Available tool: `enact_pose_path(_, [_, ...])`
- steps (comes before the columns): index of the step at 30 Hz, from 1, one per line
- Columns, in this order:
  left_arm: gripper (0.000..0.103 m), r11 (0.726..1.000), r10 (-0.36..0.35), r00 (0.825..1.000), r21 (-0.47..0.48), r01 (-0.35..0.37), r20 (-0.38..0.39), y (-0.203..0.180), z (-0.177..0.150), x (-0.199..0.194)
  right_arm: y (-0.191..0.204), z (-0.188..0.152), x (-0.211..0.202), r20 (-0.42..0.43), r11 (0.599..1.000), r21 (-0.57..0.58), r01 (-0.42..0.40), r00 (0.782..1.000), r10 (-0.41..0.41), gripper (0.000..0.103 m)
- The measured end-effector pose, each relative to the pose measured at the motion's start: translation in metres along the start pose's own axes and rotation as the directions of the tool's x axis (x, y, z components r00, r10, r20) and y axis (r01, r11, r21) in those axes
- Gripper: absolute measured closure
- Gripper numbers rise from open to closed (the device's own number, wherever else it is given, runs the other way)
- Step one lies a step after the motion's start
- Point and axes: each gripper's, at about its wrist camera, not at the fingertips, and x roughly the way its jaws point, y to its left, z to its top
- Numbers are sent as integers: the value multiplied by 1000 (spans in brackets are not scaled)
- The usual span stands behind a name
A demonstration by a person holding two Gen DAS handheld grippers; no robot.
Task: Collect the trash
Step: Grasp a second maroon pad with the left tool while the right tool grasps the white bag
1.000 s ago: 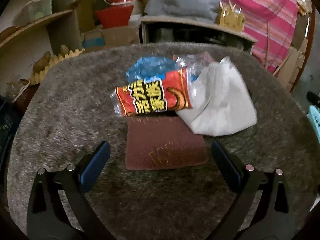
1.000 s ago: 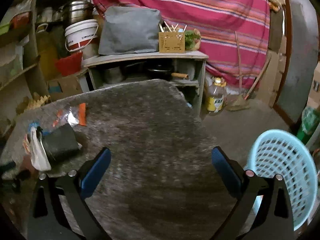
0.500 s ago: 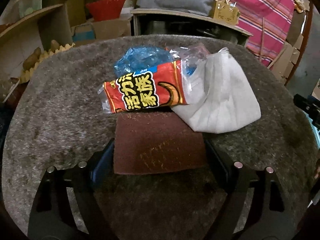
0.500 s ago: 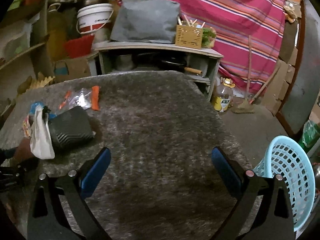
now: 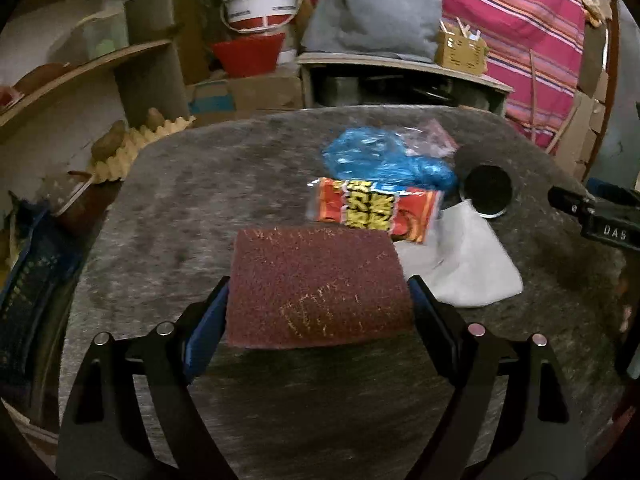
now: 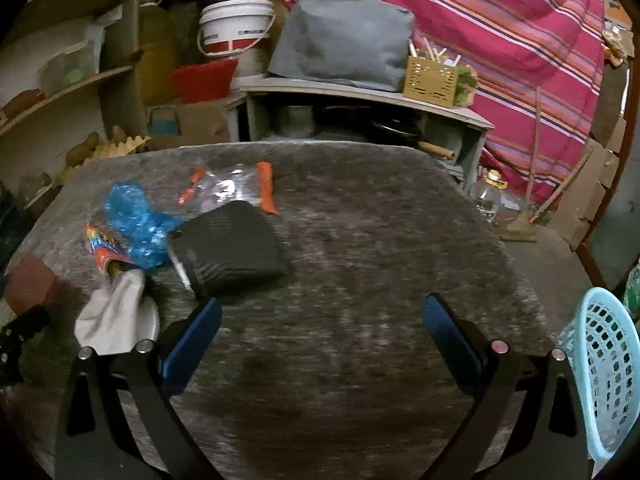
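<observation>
My left gripper (image 5: 318, 300) is shut on a brown scouring pad (image 5: 318, 288) and holds it a little above the grey table (image 5: 180, 220). Beyond the pad lie a red snack wrapper (image 5: 372, 210), a crumpled blue plastic bag (image 5: 384, 158), a white tissue (image 5: 468, 264) and a black cup (image 5: 486, 192) on its side. My right gripper (image 6: 320, 328) is open over bare table with nothing between its fingers. The black cup (image 6: 232, 248) lies just ahead and left of it, next to the tissue (image 6: 116, 316) and a clear wrapper with orange strips (image 6: 236, 188).
A light blue plastic basket (image 6: 604, 368) stands on the floor off the table's right edge. Behind the table are a low shelf (image 6: 360, 92) with a grey bag, a white bucket (image 6: 236, 28) and wooden shelving at the left. A bottle (image 6: 490, 196) stands on the floor.
The left jaws closed onto the scouring pad and lifted it off the table, away from the wrapper. The right gripper swung left, bringing the trash pile closer and the basket to the frame's edge.
</observation>
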Motion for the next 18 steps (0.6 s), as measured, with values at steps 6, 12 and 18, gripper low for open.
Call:
enact_pose_path(6, [20, 994, 68, 997, -91, -64, 44, 40, -1, -7, 34, -5, 8, -41, 998, -17, -66, 997, 66, 5])
enact_pose_path(12, [20, 983, 121, 990, -150, -109, 72, 64, 1, -10, 75, -15, 13, -69, 990, -116, -83, 995, 76, 5])
enact_pose_path(18, [20, 982, 133, 987, -146, -120, 85, 65, 3, -12, 96, -19, 16, -102, 982, -155, -112, 990, 96, 5])
